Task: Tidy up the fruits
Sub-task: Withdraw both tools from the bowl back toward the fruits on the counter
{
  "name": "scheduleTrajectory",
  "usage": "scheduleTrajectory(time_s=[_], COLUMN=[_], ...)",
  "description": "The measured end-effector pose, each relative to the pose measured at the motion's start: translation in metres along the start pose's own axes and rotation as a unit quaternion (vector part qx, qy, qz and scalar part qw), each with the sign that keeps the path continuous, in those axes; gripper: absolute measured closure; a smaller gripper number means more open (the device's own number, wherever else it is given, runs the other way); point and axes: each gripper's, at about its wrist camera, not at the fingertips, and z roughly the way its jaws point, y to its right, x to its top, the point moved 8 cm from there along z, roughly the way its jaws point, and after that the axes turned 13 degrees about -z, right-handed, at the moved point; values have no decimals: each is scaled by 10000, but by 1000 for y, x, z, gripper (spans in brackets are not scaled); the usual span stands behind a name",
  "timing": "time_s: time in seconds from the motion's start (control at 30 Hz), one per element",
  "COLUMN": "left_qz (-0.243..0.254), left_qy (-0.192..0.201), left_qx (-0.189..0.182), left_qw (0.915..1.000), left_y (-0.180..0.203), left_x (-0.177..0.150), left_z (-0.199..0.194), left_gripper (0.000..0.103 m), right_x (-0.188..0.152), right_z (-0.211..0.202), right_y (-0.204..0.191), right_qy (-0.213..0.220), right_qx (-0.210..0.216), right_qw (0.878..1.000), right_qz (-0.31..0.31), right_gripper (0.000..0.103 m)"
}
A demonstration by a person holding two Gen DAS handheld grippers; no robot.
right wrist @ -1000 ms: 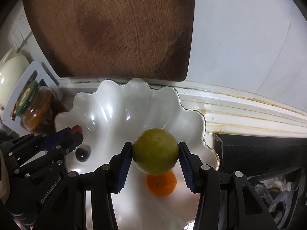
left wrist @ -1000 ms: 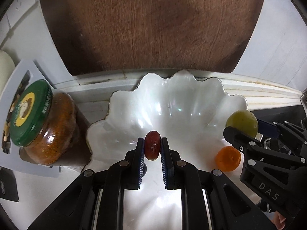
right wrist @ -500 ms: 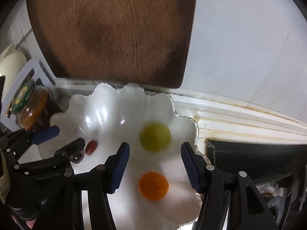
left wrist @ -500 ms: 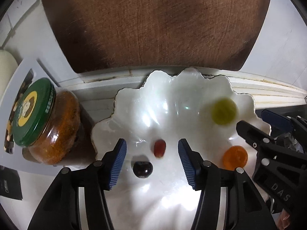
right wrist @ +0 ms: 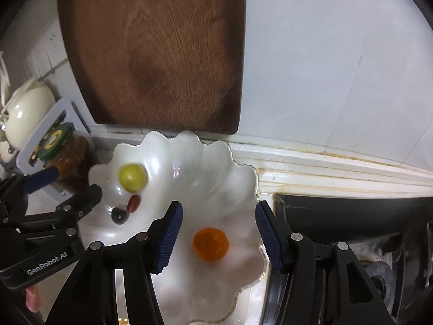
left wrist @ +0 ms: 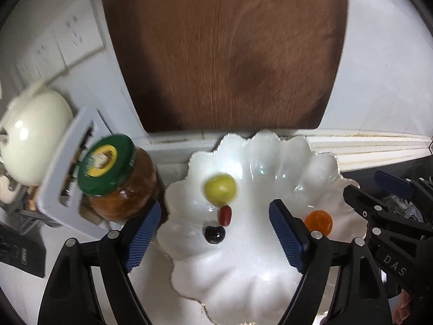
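Gathering every fruit into the white scalloped dish [left wrist: 243,270] on the surface, presumably so nothing rolls off: green round fruit [left wrist: 219,188] toward the left of the bowl, just above the red oblong fruit [left wrist: 225,215] and possibly touching it, dark cherry [left wrist: 214,234] just beside that, orange fruit [left wrist: 318,222] well apart on the right. Likely settling toward the low part of the curved bowl, hence the cluster of three.

Holding nothing with the left tongs [left wrist: 213,208]: spread wide, raised above the dish, framing the red fruit and the cherry without touching either. Holding nothing with the right tongs [right wrist: 217,208] as well: parted moderately, hanging over the orange fruit and clear of it. Judged as a release completed, with both tools drawn clear so as not to nudge what lies below.

Compared with a second ago: no longer pinching the red fruit on the left, no longer clamping the green one on the right. Just been opening, both pairs, the left much further in the last half second. Dropped into the dish, both fruits. Rolled across since half a second back, the green one, from the right part of the bowl to beside the red. Pulled back and upward, showing more of the wooden board [left wrist: 230,54] and the green-lidded jar [left wrist: 119,181].
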Motion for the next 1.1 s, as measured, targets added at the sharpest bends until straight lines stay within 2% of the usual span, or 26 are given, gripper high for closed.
scheduleTrajectory(time_s=[0.27,0.33,0.5,0.73,0.93,1.1], left_qz=[38,23,-70,-173,-139,-120], left_qy=[507,588,795,1146,1401,1596], left_qx=[37,34,2,18,22,-5], left_qw=[9987,9983,9968,9933,9900,9871], left_y=[-5,-7,-17,-29,-36,-40], left_x=[-3,-6,-18,-31,-48,-62], left_z=[-47,-57,-85,-126,-154,-177], left_gripper=[17,16,12,7,7,7], right_x=[-3,-4,-10,-23,-36,-48], right_z=[-48,-57,-85,-116,-149,-174], right_y=[2,0,-5,-12,-18,-26], right_qy=[443,530,785,1051,1429,1642], right_qx=[-228,-320,-429,-433,-612,-603], right_qw=[9988,9980,9959,9934,9877,9845], right_qz=[-30,-87,-149,-149,-192,-119], right_gripper=[45,39,32,32,32,32])
